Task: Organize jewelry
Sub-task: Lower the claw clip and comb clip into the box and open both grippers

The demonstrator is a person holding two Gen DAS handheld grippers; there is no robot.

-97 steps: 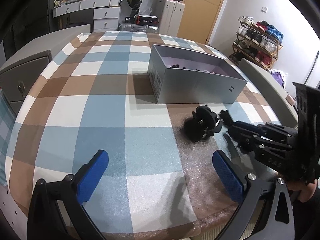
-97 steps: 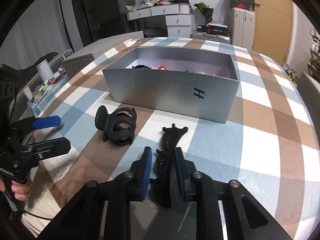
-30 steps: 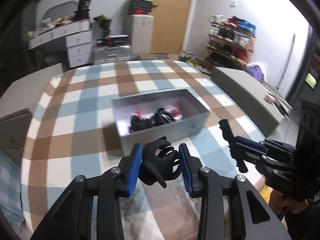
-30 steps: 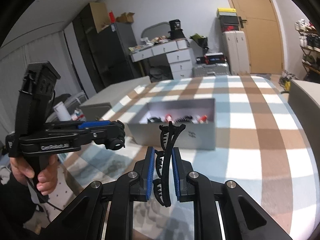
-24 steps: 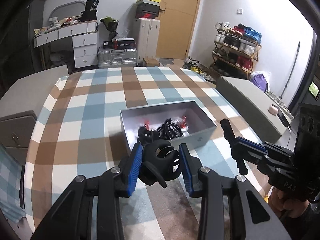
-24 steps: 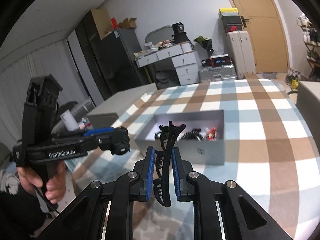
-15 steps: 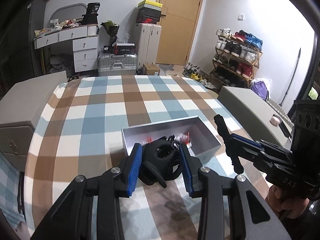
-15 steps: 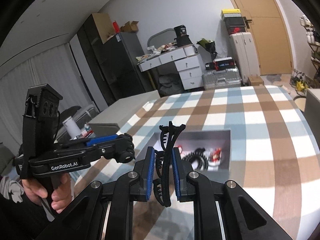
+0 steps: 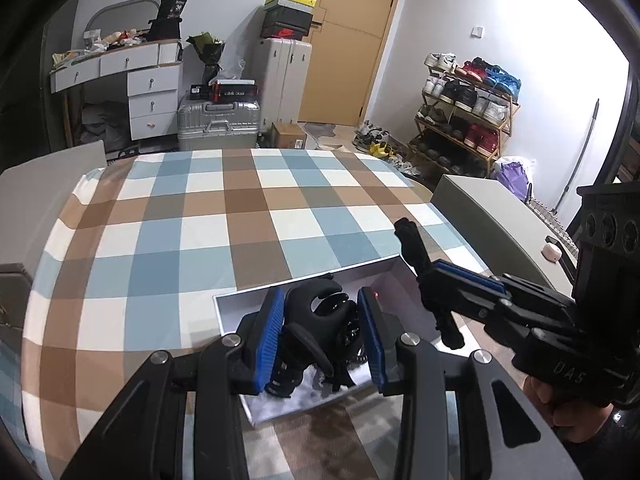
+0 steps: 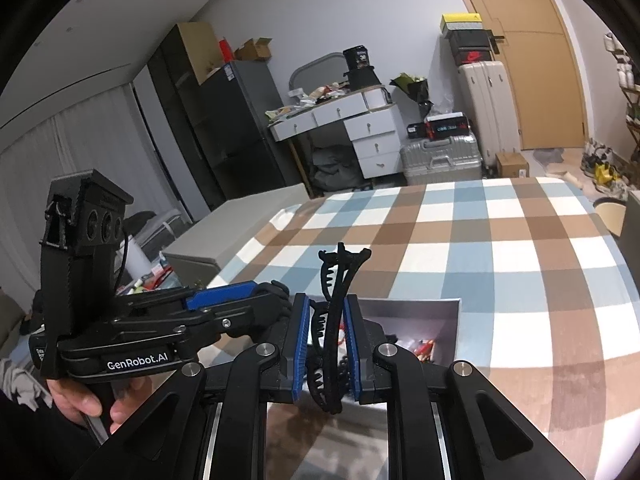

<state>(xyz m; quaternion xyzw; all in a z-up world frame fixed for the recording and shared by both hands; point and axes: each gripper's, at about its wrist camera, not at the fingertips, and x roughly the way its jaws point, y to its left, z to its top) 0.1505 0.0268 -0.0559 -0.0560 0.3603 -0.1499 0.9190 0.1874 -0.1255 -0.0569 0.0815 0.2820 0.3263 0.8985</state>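
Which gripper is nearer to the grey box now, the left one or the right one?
Left, by a little. The left gripper holds its claw clip over the grey box; the right gripper holds its long clip above the box's near side.

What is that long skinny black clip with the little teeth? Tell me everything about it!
It is a long black hair clip that looks like matte plastic. It has two thin curved halves with rows of small teeth, flaring apart at the top end. It stands upright, pinched between the blue-padded fingers of the right gripper, which is shut on it. It hangs above the open grey box, touching nothing but those pads.
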